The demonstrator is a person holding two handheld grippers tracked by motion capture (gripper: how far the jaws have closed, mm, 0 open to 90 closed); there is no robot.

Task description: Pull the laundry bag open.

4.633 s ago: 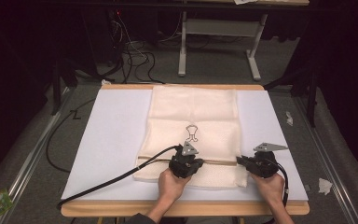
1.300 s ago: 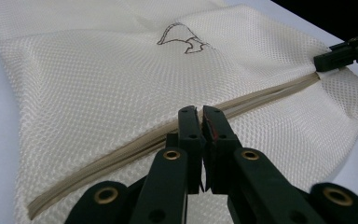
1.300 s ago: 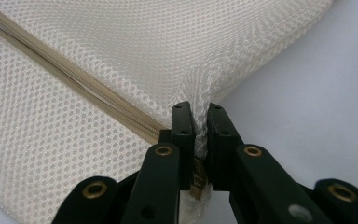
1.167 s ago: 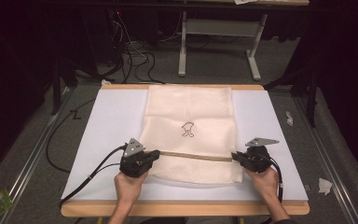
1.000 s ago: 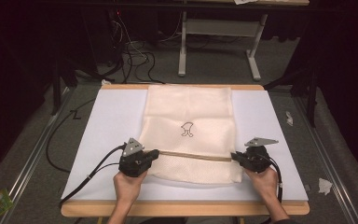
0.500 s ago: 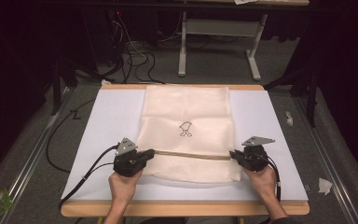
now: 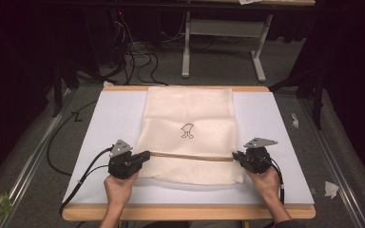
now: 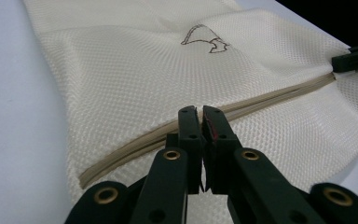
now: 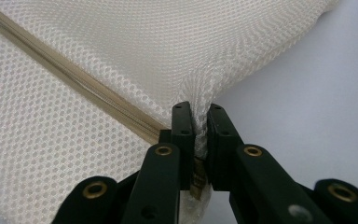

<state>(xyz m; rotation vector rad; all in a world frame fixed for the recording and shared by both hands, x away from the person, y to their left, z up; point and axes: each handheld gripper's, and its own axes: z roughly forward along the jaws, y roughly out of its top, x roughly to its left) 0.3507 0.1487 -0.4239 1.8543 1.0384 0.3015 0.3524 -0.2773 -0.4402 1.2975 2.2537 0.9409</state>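
A cream mesh cloth [image 7: 187, 109] lies flat on the white table [image 7: 109, 118], with a small dark line drawing [image 7: 187, 130] near its middle. A tan band [image 7: 190, 156] runs across the cloth's near part. My left gripper [image 7: 145, 155] sits at the band's left end; its jaws [image 8: 200, 114] are pressed together over the band [image 8: 270, 95]. At the band's right end is my right gripper [image 7: 235, 156], which is shut [image 9: 200, 112] with mesh [image 9: 98, 56] bunched between the jaws. The band is stretched straight between them.
The table's wooden front edge [image 7: 185, 213] runs just behind the hands. A black cable [image 7: 83, 178] trails off the left side. Beyond the table stand a white metal frame [image 7: 221, 42] and floor cables [image 7: 138, 57]. Paper scraps [image 7: 331, 189] lie on the floor at the right.
My left gripper has slid left along the tan band from the cloth's middle to its left edge. The right gripper has stayed at the right edge.
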